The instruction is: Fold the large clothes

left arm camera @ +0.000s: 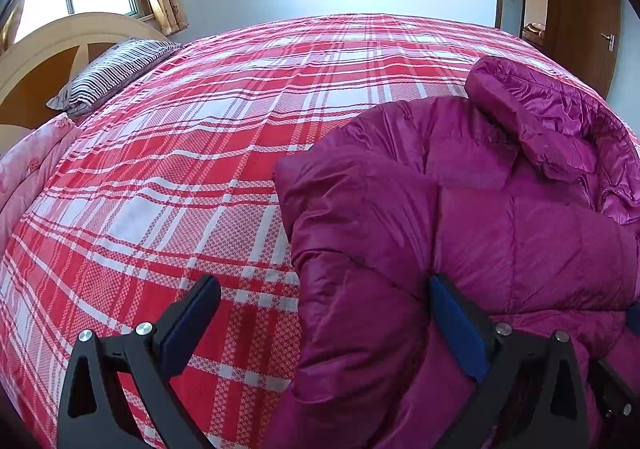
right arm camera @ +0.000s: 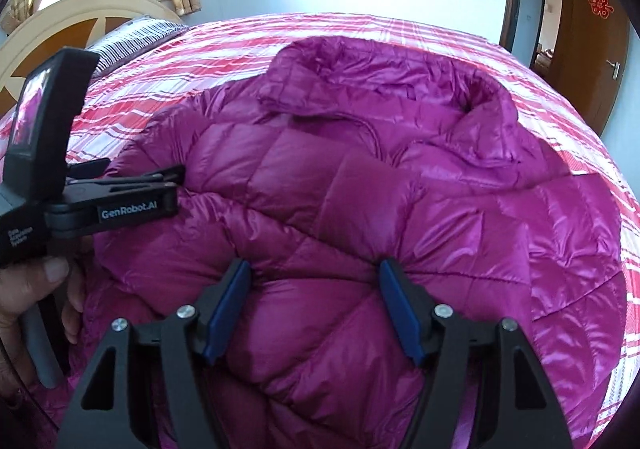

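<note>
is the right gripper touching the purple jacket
Touching. In the right wrist view the right gripper has both blue pads pressed into the puffy jacket, the fabric bulging between the open jaws.

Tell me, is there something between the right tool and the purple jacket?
Nothing visible. The right tool already has the puffy purple jacket bulging between its open pads, and no other object lies on that part of the jacket.

A wide bed covered with a red and white checked sheet [left arm camera: 208,177] carries everything. On it lies a puffy magenta quilted down jacket [right arm camera: 360,185], folded in part. Near the beige wooden headboard [left arm camera: 60,37] rest a striped pillow [left arm camera: 112,69] and a pink flowered quilt [left arm camera: 28,165].
</note>
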`<state>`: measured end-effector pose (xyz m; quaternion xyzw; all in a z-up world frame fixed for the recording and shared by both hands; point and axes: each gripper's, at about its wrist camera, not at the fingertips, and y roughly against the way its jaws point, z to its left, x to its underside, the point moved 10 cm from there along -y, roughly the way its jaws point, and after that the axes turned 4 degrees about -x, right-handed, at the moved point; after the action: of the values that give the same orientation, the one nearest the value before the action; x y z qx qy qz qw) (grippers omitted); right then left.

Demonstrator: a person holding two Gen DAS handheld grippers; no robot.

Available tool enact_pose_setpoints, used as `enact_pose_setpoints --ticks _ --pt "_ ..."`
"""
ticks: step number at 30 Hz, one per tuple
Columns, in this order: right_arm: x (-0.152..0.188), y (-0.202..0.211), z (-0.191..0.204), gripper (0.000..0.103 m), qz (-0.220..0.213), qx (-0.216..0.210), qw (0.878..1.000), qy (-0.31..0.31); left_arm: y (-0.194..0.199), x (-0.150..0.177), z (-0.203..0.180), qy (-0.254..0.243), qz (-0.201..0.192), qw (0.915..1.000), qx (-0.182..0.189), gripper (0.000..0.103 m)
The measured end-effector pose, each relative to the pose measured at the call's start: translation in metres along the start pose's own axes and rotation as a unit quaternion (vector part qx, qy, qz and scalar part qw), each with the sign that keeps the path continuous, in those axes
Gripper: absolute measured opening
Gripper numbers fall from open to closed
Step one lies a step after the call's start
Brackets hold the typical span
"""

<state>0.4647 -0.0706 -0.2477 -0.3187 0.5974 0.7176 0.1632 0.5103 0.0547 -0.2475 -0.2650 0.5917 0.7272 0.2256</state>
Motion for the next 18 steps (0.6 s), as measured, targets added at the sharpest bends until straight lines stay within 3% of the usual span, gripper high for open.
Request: enact_pose_setpoints --ticks 8,12,16,18 --pt "0.001 -0.001 0.001 0.07 -0.001 0.003 1.0 0.002 0.005 -0.002 0.002 0.007 0.007 0.9999 0.008 0.102" --pt "0.002 0.0 0.002 0.07 -0.003 0.001 1.0 0.0 0.033 -0.005 -0.003 0.018 -0.022 0.9992 0.029 0.102" --pt "0.002 -0.001 0.002 0.07 -0.004 0.003 1.0 0.002 0.047 -0.004 -0.034 -0.027 -0.033 0.9979 0.048 0.102" --pt "0.002 0.0 0.002 0.07 -0.005 0.003 1.0 0.001 0.039 0.002 -0.045 -0.061 -0.023 0.9975 0.025 0.102"
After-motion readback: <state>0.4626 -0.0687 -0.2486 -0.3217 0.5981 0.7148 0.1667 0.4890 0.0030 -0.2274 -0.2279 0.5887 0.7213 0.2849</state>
